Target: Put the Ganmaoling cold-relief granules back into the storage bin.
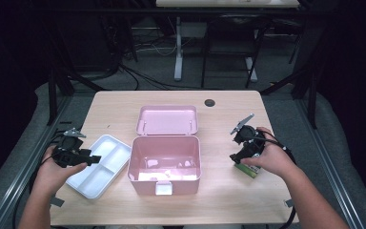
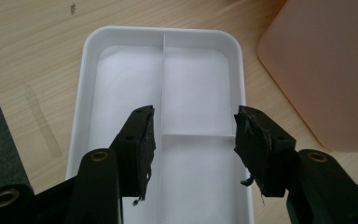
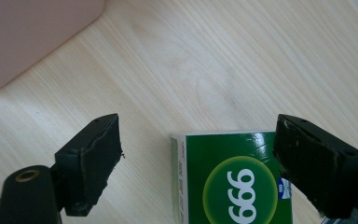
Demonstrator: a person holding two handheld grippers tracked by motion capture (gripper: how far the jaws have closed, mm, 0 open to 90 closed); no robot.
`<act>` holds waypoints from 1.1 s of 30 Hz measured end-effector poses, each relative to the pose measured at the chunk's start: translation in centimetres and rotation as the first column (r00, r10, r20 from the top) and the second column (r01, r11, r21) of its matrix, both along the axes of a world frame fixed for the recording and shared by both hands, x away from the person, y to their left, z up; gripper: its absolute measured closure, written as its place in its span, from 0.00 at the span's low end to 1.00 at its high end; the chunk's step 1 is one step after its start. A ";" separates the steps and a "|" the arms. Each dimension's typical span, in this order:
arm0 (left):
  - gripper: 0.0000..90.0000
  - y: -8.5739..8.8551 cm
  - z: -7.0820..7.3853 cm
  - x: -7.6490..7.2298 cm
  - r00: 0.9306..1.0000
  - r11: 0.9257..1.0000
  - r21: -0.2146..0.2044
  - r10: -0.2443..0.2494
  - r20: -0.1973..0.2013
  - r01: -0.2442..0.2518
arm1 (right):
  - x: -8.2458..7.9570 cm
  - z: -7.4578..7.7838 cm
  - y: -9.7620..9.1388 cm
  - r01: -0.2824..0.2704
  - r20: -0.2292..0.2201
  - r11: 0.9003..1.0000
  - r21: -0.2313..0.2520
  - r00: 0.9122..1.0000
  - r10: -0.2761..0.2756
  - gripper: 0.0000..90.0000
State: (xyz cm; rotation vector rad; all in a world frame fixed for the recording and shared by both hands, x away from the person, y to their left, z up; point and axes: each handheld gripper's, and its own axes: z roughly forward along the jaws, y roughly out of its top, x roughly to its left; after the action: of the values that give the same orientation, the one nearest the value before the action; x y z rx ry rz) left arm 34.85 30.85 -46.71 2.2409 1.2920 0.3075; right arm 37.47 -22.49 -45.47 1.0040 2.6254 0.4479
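On the left of the desk (image 1: 124,102), the left tongs (image 1: 91,158) hang over a white tray (image 1: 100,164) with little rooms in it. The jaws are wide open and nothing is between them; in the left gripper view they stand on each side of the tray's middle wall, above it, not touching.

In the middle sits a pink box (image 1: 164,164) with its lid (image 1: 167,119) off and lying just behind it.

On the right, the right tongs (image 3: 198,161) point down at a green packet (image 3: 228,179) that lies flat on the desk, well apart from the pink box. These jaws are wide open too and hold nothing. In the right gripper view the packet lies between the jaws but nearer the right one, and that jaw covers its right edge. The packet's long side seems to run straight back toward the hand. The right hand (image 1: 271,160) is much the nearer one, so it looks like the one to pick the packet up, once it slides over a bit so the packet sits in the middle
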 end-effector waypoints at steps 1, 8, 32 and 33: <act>0.53 0.0 0.0 0.0 1.000 1.000 0.001 -0.002 0.000 0.002 | 0.1 0.0 -0.1 -0.001 -0.005 1.000 -0.005 1.000 0.001 0.17; 0.51 0.0 0.0 0.0 1.000 1.000 0.016 -0.008 0.015 0.008 | 1.0 -0.4 -0.8 -0.013 -0.020 0.997 -0.072 1.000 0.012 0.16; 0.51 0.1 0.0 0.2 1.000 1.000 0.008 -0.002 0.004 0.002 | 3.8 -3.2 -3.2 0.042 -0.190 0.990 -0.132 0.980 -0.067 0.05; 0.51 0.1 0.0 0.2 1.000 1.000 0.005 0.000 0.005 0.000 | 3.7 -3.2 -3.2 0.043 -0.175 0.987 -0.155 0.982 -0.070 0.05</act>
State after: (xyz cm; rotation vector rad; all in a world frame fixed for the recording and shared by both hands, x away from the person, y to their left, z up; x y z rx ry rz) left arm 35.00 30.96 -46.71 2.2430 1.2905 0.3166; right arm 41.15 -25.73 -48.71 1.1133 2.7304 0.1489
